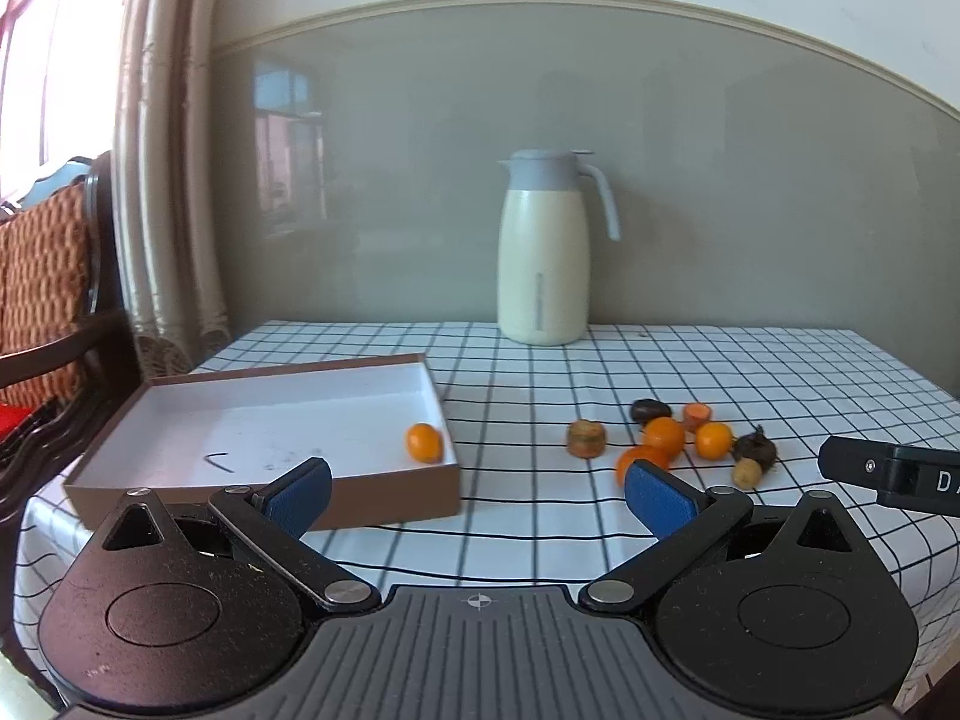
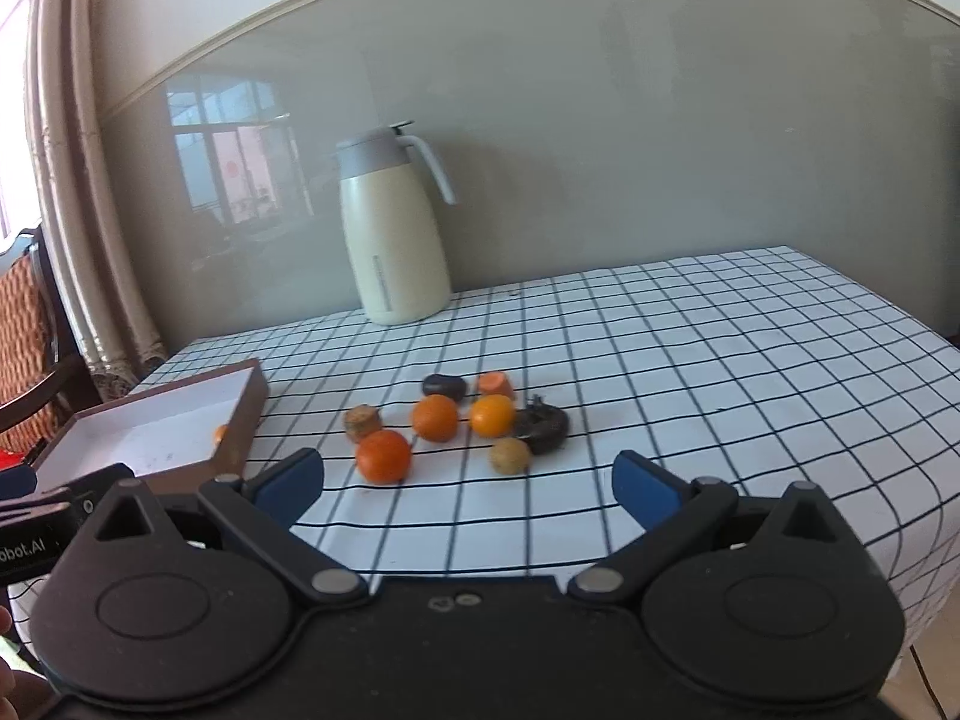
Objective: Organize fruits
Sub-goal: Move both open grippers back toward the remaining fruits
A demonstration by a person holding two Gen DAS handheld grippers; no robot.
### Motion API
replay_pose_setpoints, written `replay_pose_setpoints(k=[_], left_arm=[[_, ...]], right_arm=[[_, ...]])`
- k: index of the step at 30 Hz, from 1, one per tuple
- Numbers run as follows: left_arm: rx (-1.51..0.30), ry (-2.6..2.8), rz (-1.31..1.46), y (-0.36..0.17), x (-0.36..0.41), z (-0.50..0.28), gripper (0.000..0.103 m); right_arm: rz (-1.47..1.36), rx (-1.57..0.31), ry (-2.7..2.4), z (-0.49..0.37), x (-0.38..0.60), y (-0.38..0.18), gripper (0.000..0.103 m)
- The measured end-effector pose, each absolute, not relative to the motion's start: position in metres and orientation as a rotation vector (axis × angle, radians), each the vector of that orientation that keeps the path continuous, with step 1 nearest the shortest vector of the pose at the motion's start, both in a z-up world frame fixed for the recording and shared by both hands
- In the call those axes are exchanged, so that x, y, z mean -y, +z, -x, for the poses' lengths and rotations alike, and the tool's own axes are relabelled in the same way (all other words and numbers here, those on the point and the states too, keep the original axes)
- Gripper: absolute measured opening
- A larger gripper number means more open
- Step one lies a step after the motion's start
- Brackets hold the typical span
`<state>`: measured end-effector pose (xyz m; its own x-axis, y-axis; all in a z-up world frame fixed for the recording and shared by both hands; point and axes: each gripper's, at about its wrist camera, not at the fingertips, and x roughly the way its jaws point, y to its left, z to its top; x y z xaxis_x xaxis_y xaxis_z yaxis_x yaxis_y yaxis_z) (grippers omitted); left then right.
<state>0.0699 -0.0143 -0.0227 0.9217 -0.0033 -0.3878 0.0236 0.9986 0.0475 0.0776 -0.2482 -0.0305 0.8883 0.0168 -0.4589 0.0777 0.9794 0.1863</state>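
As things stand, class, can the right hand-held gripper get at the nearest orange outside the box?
Probably yes: the right hand-held gripper is open, and only bare cloth lies before the nearest orange.

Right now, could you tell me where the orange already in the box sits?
In the left wrist view, the orange rests inside the box, at its near right corner.

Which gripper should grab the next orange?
Probably the right gripper. It is open and faces the loose pile, with the nearest orange just ahead of it. The left gripper, also open, sits nearer the box.
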Motion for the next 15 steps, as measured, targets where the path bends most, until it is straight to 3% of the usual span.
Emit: replay_pose_setpoints(k=[15], left_arm=[[-0.441,-0.087,-0.073,-0.044,0.052,-0.1,0.103]], right_arm=[[-0.216,-0.489,-0.101,-0.088,0.275,-0.043,0.097]])
